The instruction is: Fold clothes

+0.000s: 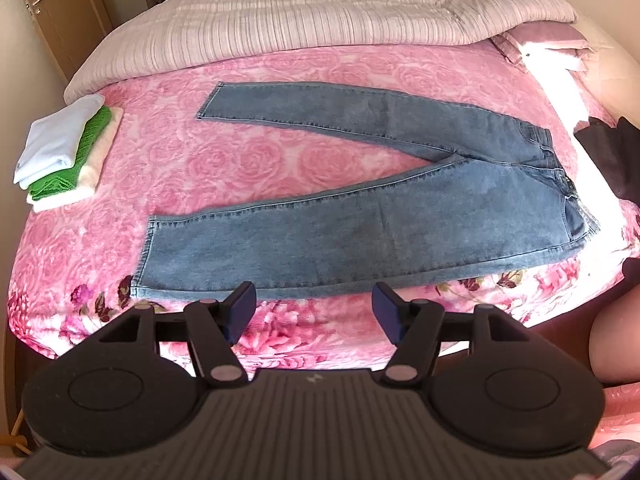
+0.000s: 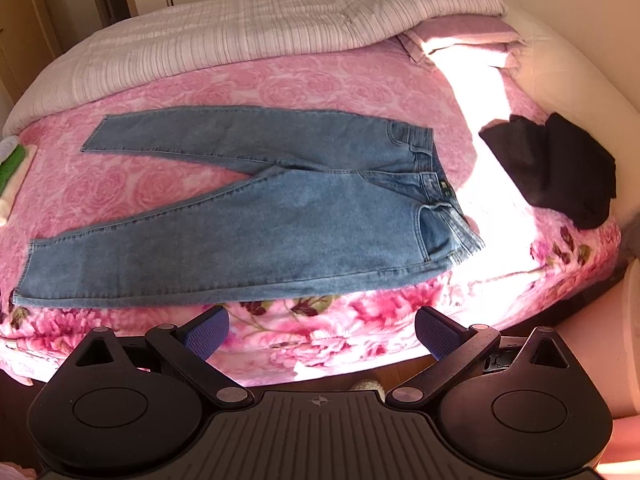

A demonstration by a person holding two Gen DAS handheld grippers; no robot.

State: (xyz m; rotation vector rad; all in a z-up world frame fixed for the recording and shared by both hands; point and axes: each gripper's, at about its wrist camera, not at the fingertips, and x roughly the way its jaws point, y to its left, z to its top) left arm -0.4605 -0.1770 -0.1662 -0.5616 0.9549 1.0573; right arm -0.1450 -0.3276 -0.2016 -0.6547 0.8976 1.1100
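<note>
A pair of blue jeans [image 1: 360,224] lies flat on the pink floral bedspread [image 1: 248,160], legs spread to the left, waist to the right. The right wrist view shows the same jeans [image 2: 256,232] with the waistband at right. My left gripper [image 1: 314,306] hovers open just short of the near leg's lower edge, nothing between its blue pads. My right gripper [image 2: 322,330] is also open over the bed's front edge, below the jeans' hip, holding nothing.
A stack of folded clothes [image 1: 66,152], white over green over cream, sits at the bed's left. A dark garment [image 2: 556,168] lies crumpled at the right. A folded striped quilt [image 1: 320,24] and pink pillows [image 2: 460,36] fill the far side. A door [image 1: 48,12] stands at left.
</note>
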